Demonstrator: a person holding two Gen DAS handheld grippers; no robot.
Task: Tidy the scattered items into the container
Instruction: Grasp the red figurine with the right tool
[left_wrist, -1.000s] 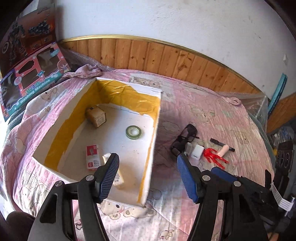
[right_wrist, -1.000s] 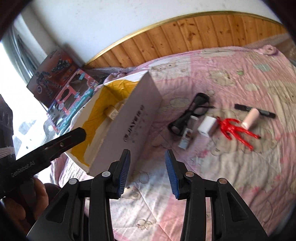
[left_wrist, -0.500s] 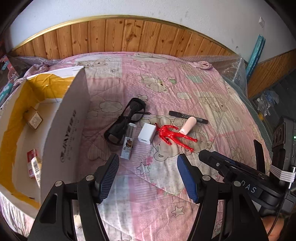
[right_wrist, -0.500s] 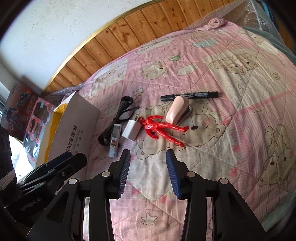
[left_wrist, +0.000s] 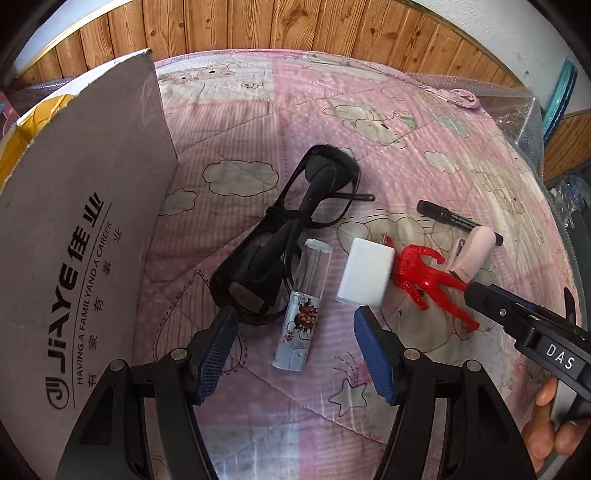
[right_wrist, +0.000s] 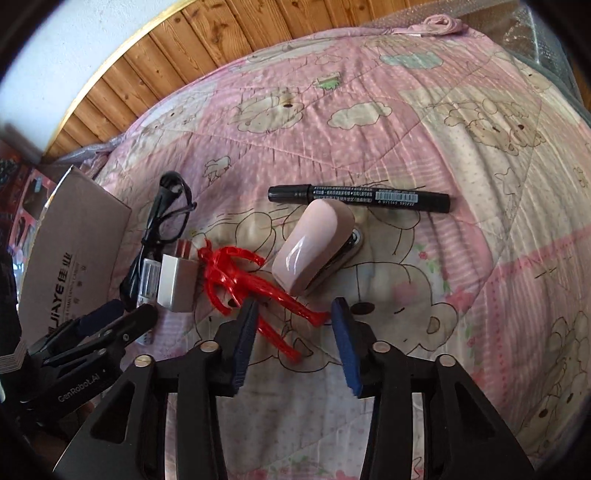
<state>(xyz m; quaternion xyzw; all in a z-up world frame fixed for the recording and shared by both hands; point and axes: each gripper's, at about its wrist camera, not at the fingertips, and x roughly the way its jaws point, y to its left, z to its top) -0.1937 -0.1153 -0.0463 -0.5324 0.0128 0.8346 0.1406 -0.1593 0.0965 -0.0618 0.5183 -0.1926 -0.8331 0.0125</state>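
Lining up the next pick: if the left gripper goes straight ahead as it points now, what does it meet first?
Probably the clear tube, which lies between the open left gripper fingers. Black glasses and white charger flank it.

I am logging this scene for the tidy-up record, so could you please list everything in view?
cardboard box: 1, grey outside, left on quilt
glasses: 1, black, beside box
tube: 1, clear, printed label, right of glasses
charger: 1, white, right of tube
figure: 1, red, right of charger
stapler: 1, pale pink, right of figure
marker: 1, black, behind stapler
quilt: 1, pink, bear print
left gripper: 1, black, blue fingers, open over tube
right gripper: 1, black, blue fingers, open over figure's legs
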